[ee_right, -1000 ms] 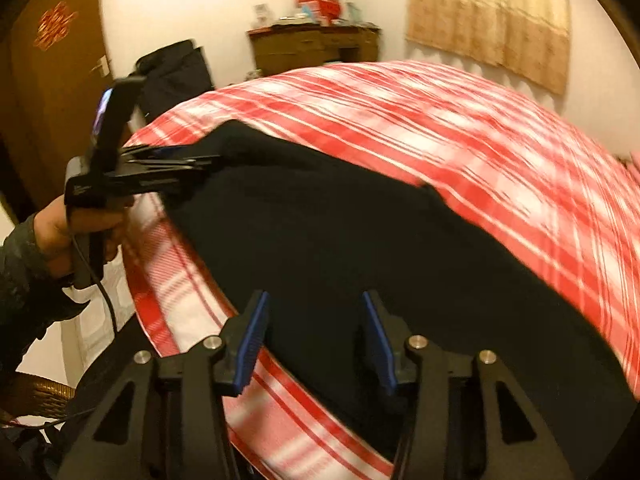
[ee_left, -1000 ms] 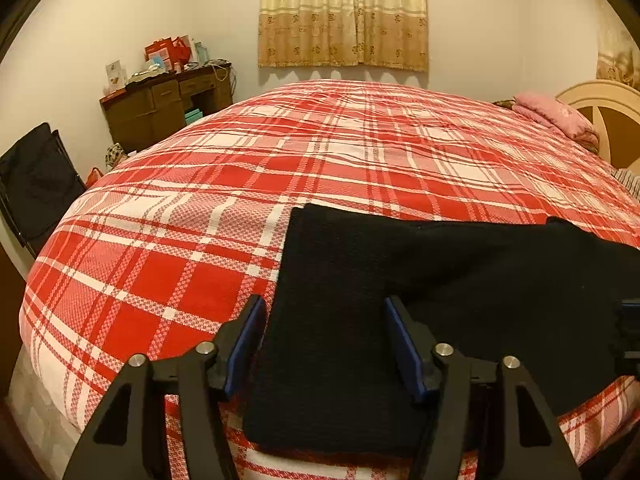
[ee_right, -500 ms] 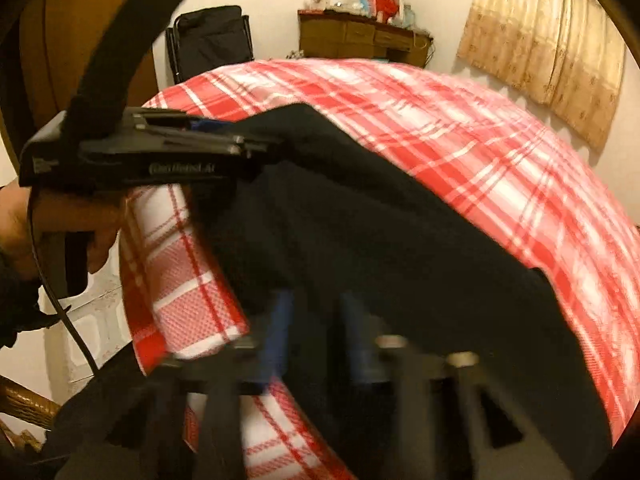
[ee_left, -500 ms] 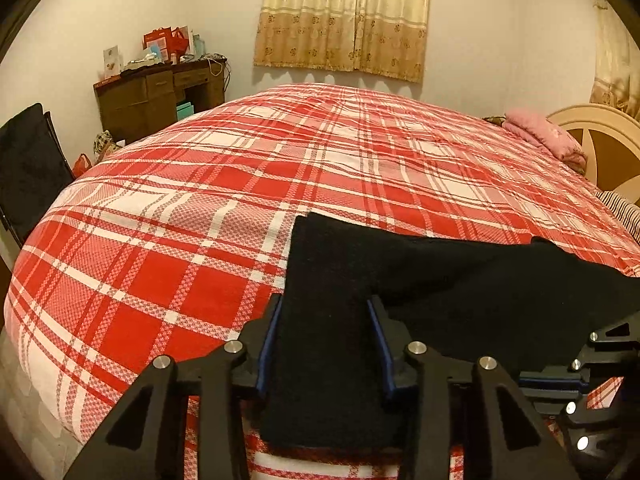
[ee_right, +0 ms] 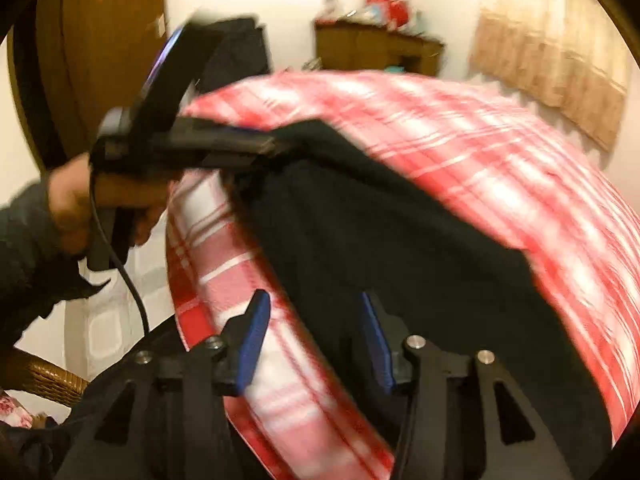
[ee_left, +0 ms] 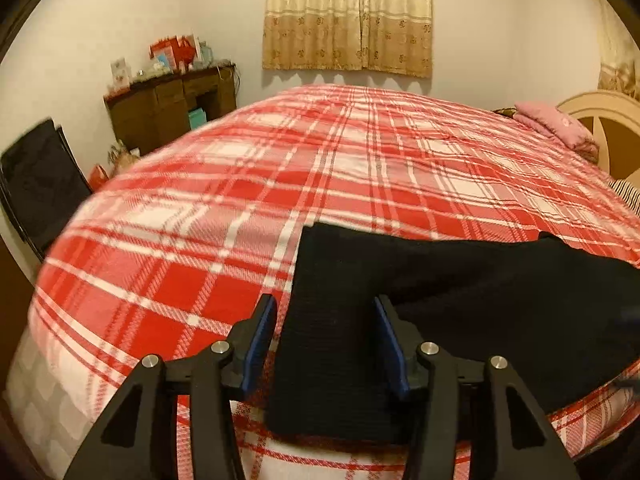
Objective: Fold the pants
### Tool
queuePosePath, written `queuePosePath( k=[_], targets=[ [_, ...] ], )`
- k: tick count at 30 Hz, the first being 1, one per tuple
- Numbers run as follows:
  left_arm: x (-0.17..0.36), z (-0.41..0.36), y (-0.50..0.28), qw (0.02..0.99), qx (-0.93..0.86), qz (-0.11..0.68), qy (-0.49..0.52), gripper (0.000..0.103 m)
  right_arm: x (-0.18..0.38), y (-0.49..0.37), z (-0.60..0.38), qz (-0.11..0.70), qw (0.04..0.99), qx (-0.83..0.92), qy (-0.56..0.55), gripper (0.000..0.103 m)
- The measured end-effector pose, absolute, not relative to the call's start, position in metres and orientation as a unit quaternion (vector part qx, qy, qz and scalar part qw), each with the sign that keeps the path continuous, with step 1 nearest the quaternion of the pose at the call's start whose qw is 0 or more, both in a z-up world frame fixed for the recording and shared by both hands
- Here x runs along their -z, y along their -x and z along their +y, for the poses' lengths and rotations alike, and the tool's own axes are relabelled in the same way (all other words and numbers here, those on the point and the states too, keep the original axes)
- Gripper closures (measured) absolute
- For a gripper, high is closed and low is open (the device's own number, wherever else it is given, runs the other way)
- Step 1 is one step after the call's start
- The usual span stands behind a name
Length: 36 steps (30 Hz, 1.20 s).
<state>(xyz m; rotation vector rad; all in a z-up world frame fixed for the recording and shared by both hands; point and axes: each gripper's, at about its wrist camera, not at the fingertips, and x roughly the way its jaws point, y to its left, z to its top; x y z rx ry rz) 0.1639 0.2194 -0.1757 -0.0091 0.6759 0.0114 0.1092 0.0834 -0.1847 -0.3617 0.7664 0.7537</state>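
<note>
The pants (ee_left: 460,292) lie along the near edge of the bed (ee_left: 320,168), a flat black band of thick, matte, fleece-like cloth with one squared end toward the left and the rest running off to the right.

Left gripper (ee_left: 325,340): jaws spread wide, the squared end of the pants lying between the blue pads. No pinch is visible in its own view. In the right wrist view the same gripper (ee_right: 256,146) appears at the cloth's corner, but motion blur hides whether it grips.

Right gripper (ee_right: 312,340): jaws wide, straddling the near hem where black cloth meets the bedspread. Nothing is clamped.

Judged step: setting up a grasp at two points on the near edge, ahead of a fold. The next move would call for both jaws to close on the hem, taking every layer, then a level lift so the soft cloth does not sag or twist.

Surroundings: the bedspread is a woven red-and-white plaid, draped over a rounded mattress edge. A pink pillow (ee_left: 552,124), cream headboard (ee_left: 608,120), brown desk (ee_left: 172,108) and beige curtain (ee_left: 348,16) stand beyond.
</note>
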Motion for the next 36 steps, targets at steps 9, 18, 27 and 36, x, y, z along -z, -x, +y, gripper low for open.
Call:
queuePosePath(
  k=[9, 18, 27, 36],
  targets=[
    [0.16, 0.218, -0.156, 0.949, -0.061, 0.308, -0.015, 0.027, 0.132, -0.101, -0.127, 0.355, 0.916, -0.183, 0.021, 0.047],
    [0.174, 0.153, -0.157, 0.945, 0.028, 0.326, -0.012, 0.027, 0.119, -0.05, -0.374, 0.363, 0.92, 0.088, -0.117, 0.047],
    [0.206, 0.114, -0.165, 0.935, 0.014, 0.353, -0.028, 0.023, 0.134, -0.033, -0.457, 0.366, 0.898, 0.132, -0.208, 0.05],
    [0.2, 0.147, -0.155, 0.941, -0.017, 0.339, -0.012, 0.023, 0.114, -0.01, -0.476, 0.327, 0.911, 0.131, -0.215, 0.041]
  ],
)
